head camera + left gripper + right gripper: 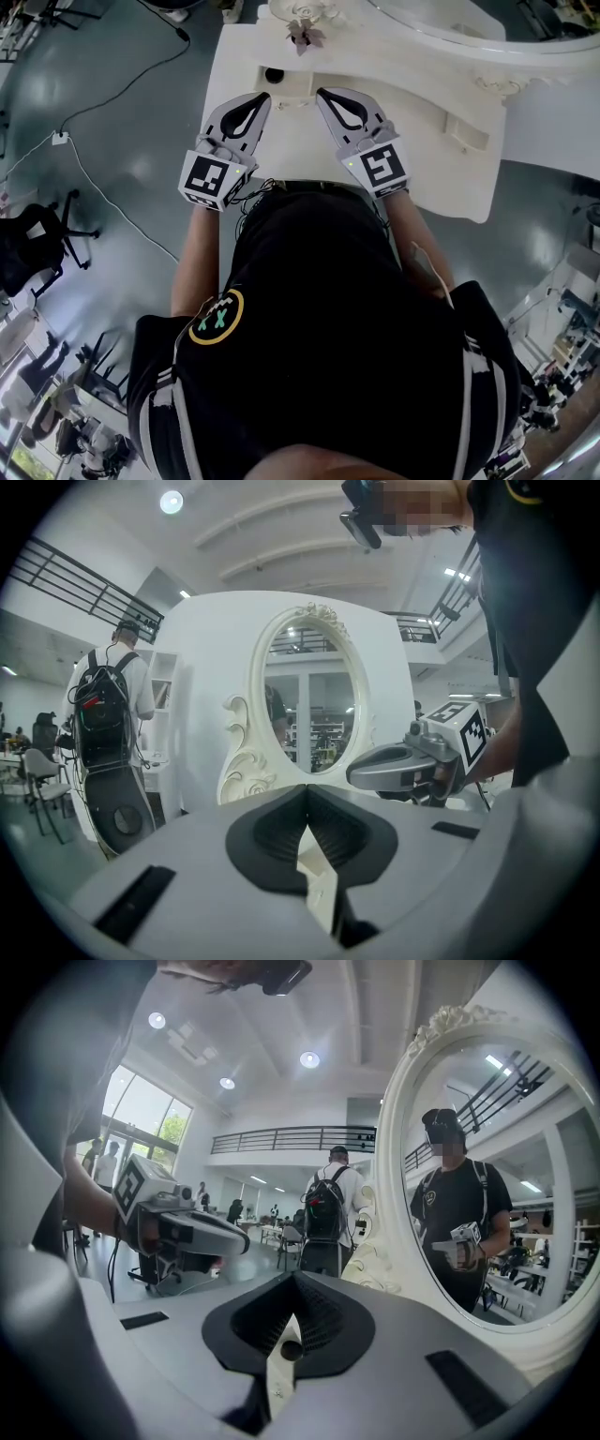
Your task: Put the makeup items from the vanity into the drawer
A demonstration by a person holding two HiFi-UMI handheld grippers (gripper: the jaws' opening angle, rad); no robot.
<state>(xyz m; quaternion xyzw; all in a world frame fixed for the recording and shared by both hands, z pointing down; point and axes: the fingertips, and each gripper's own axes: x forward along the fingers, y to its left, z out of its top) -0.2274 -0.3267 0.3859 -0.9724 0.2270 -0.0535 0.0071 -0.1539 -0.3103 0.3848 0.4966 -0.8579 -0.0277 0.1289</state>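
Note:
I hold both grippers side by side over the front of the white vanity (450, 178), pointing at its oval mirror (314, 705). My left gripper (261, 97) is shut with nothing between its pads. Beside it, my right gripper (323, 94) is also shut and empty. A small round black item (273, 74) lies on the vanity top just beyond the left gripper's tips. In the right gripper view it shows as a dark knob (292, 1351) below the closed jaws (293, 1293). The left gripper view has its jaws (307, 803) closed and the right gripper (412, 766) alongside. I see no open drawer.
A dried flower ornament (305, 36) sits at the mirror's base. A person with a backpack (108, 705) stands left of the vanity. Cables (94, 178) run over the grey floor, and an office chair (37, 244) stands at the left.

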